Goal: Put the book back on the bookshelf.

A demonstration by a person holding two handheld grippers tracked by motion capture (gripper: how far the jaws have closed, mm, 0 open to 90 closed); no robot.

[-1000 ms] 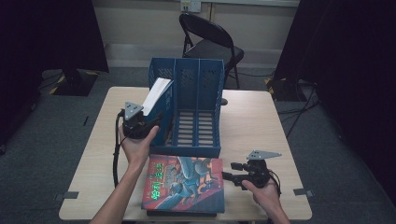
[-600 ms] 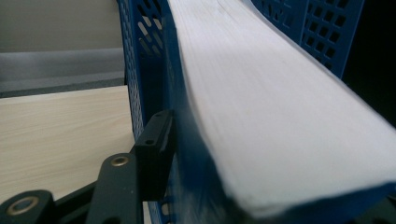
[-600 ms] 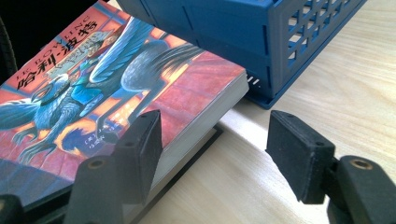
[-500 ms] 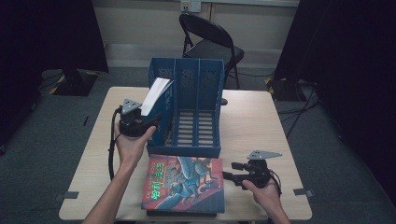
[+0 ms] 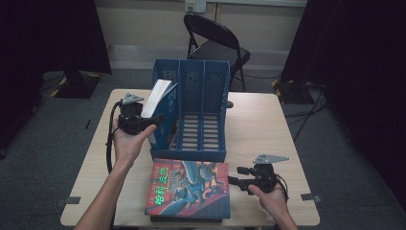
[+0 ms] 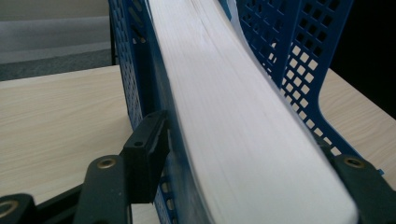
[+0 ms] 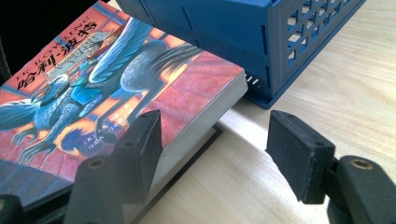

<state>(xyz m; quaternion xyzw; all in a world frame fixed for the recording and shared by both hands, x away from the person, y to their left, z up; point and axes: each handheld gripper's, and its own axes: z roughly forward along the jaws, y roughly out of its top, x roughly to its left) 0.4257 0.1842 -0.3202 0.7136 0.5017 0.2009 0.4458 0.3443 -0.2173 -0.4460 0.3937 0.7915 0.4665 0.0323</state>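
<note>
Book (image 5: 156, 98) with white page edges leans tilted in the leftmost slot of the blue file rack (image 5: 203, 91), clamped by the left hand-held gripper (image 5: 155, 118). Right hand-held gripper (image 5: 234, 175), jaws apart, rests on the bench (image 5: 258, 120) beside a colourful book (image 5: 189, 189) lying flat.

Left gripper (image 6: 243, 186) closed across a thick book (image 6: 233, 116); one jaw against the cover side at lower left, the other at lower right behind the white page edge. Page block runs up and away from the camera, slightly curved. Book sits inside a blue perforated file rack (image 6: 289, 51): one wall just beside it on the left, a second wall on the right. Pale wooden table (image 6: 56, 116) on both sides.
</note>
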